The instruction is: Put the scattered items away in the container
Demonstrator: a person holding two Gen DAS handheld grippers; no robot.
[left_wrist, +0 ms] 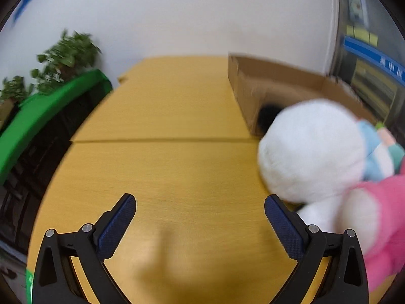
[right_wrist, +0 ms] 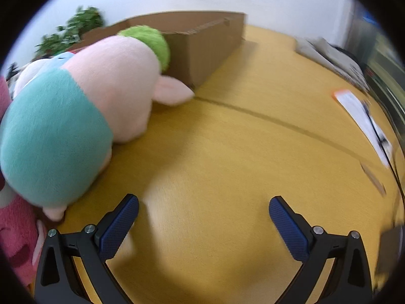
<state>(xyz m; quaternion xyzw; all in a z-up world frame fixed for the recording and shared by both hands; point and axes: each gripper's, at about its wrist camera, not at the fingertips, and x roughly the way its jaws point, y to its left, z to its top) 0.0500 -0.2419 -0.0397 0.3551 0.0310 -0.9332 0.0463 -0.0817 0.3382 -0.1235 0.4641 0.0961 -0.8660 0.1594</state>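
Pink plush (right_wrist: 114, 81) left of right tool (right_wrist: 203, 211)

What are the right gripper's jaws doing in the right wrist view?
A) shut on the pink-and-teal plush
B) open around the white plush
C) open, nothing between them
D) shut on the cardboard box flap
C. The right gripper has its jaws spread wide over bare yellow table; the pink-and-teal plush lies off to the left, outside them, near the cardboard box.

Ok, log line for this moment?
left gripper: open, empty | right gripper: open, empty | plush toys: on table beside box
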